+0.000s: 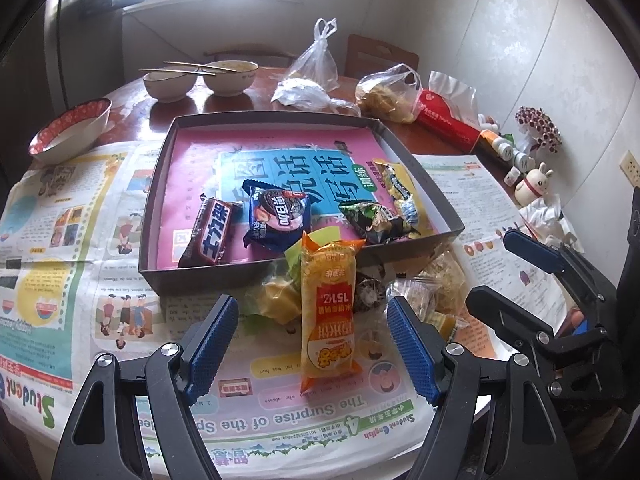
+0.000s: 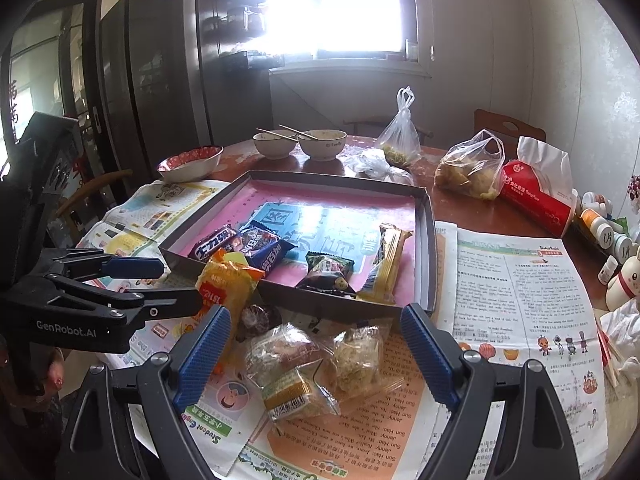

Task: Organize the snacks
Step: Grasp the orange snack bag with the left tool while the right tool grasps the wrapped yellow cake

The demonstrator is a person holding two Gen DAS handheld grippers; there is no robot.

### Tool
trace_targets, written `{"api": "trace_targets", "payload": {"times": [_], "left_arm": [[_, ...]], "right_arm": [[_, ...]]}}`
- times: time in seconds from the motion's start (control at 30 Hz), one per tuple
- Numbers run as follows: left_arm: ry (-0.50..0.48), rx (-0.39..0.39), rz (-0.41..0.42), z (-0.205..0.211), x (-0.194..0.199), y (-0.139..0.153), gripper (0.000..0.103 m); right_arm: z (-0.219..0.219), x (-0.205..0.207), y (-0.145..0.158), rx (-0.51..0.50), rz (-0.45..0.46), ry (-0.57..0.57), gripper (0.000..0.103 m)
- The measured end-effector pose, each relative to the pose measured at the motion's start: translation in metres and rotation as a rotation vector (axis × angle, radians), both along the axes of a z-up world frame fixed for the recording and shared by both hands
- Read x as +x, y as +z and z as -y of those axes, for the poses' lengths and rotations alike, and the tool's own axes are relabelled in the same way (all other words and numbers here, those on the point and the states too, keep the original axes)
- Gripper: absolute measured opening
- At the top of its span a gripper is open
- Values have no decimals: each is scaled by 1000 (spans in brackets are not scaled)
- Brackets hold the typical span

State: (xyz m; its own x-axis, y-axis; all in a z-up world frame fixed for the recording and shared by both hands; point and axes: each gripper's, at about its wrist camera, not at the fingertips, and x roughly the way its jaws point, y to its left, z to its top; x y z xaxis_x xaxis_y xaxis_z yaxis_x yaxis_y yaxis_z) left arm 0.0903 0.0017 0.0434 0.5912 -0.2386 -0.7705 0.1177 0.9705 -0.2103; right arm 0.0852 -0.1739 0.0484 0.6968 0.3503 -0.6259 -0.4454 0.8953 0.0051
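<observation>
On the newspaper (image 1: pixel 52 216) before the tray (image 1: pixel 424 245), loose snacks lay heaped: an orange packet (image 1: pixel 328 312) leaning on the tray's near wall, clear-wrapped cakes (image 2: pixel 316 356) beside it; four packets (image 1: pixel 276 216) were already inside. Left gripper (image 1: pixel 312 344) and right gripper (image 2: pixel 316 356) hovered above, jaws spread, grasping nothing

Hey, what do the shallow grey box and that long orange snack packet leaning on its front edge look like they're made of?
The grey box looks like thin matte cardboard: flat dull walls, sharp folded corners, though coated board is possible. The orange snack packet looks like glossy plastic film: it wrinkles, catches highlights and has crimped, serrated ends.
</observation>
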Motion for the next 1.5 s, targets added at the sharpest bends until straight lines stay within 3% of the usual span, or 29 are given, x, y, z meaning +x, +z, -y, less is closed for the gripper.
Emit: {"api": "trace_targets", "payload": {"times": [0.5,1.1,1.5], "left_arm": [[-23,19,-48,10,0,-15,78],[-41,-7,-61,16,1,-24,77],[-60,-42,-72,19,2,-27,58]], "right_arm": [[0,-11,-33,-27,-75,46,87],[-16,-20,-51,-130,-81,118,86],[-23,-25,-57,-146,-98,175,60]]}}
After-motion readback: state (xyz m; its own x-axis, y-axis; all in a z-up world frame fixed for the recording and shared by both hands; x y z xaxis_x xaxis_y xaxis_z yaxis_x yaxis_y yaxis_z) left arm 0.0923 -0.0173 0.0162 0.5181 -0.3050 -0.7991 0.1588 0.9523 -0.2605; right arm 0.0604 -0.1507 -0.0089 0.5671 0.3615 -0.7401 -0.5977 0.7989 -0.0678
